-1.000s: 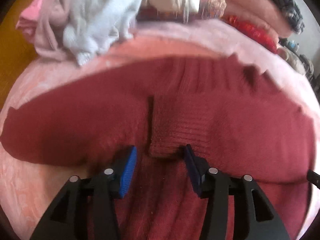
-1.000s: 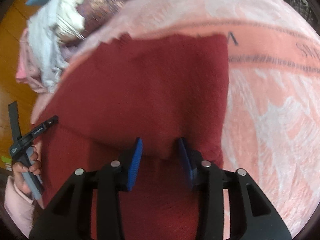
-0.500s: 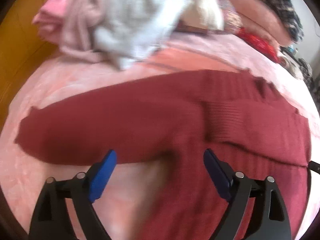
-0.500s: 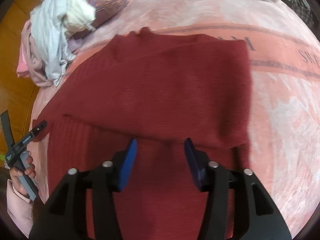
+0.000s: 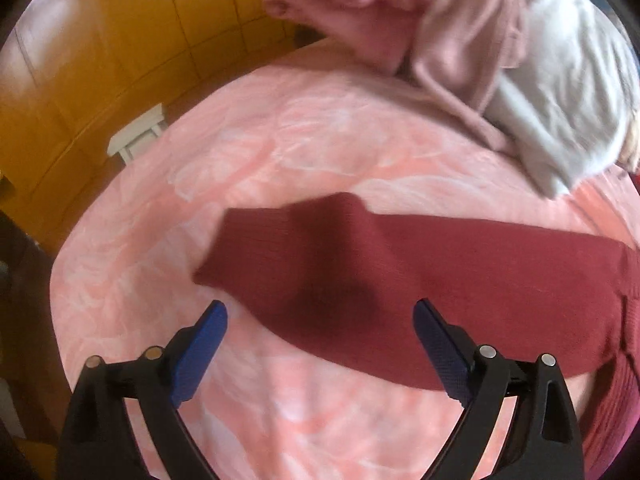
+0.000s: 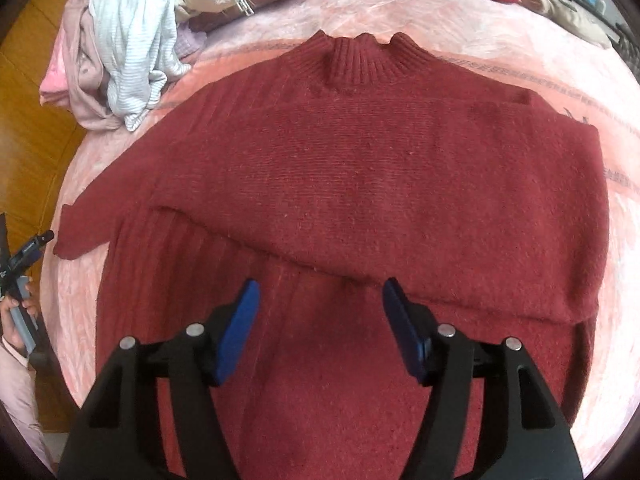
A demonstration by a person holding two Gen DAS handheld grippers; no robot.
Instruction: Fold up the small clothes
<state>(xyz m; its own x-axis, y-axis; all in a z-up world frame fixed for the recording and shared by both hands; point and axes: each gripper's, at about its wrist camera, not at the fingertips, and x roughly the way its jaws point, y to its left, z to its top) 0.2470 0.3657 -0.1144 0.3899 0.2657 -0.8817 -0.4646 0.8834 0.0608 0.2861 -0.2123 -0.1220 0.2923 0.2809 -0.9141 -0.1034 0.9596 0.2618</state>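
The red sweater (image 6: 360, 184) lies flat on the pink bed (image 6: 480, 20), collar toward the far edge, hem toward the near edge, 1 sleeve folded across the chest, the other (image 5: 360, 272) reaching toward the bed's left edge. Both the left gripper (image 5: 320, 344) and right gripper (image 6: 320, 320) are opening, holding nothing. Risk: a shallow pinch could drop that loose sleeve or drag the folded one askew.
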